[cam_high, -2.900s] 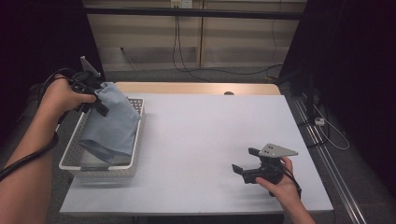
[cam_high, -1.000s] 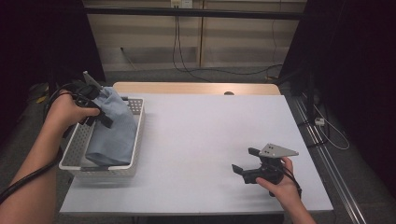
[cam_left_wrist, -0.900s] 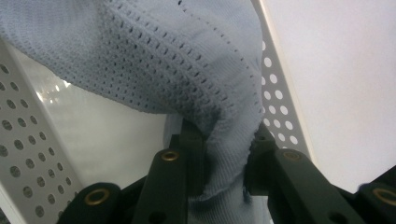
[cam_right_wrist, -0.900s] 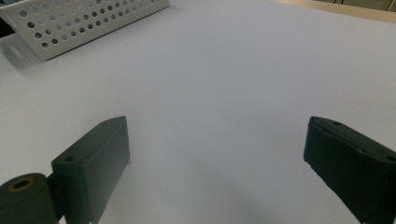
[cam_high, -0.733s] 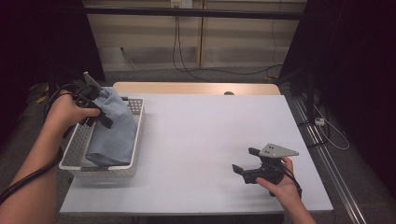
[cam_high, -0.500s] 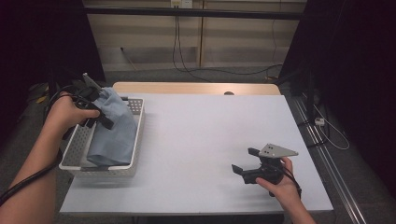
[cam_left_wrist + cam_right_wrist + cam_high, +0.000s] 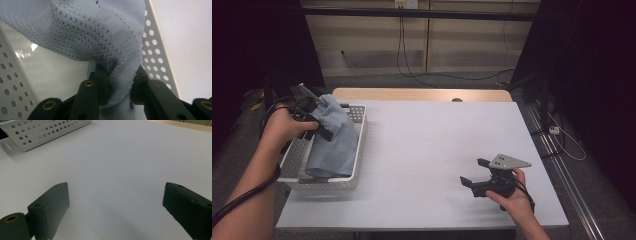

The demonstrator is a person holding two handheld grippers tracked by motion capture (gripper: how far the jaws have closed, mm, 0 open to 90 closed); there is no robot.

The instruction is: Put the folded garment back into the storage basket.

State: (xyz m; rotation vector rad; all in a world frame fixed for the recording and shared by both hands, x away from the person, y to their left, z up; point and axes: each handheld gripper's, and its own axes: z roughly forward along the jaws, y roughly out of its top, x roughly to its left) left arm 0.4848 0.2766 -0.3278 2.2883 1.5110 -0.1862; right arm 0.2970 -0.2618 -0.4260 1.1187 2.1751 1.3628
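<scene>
— The blue knit cloth (image 7: 332, 140) was what it all turned on. It hung down into the white perforated basket (image 7: 358, 145) at the left edge of the table (image 7: 422, 145), and the left gripper (image 7: 314, 117) had its top bunch pinched between closed jaws, up above the basket's far end.

— Pinched properly?

— In the left gripper view a fold of the cloth (image 7: 117, 75) was squeezed tight between the two pads, with the rest draping away over the basket wall (image 7: 152, 50). So yes, a firm hold, by the look of it.

— Which way did it lie?

— Its long axis ran from the gripper at the far end down towards the near end of the basket, the lower hem resting inside. The cloth was directly under the left hand, so I judged any lift or lowering belonged to that hand alone.

— And the other one?

— The right gripper (image 7: 476, 176) sat well apart, at the near right of the table, jaws spread wide and holding nothing, pointed left across bare tabletop towards the basket (image 7: 45, 132).
</scene>
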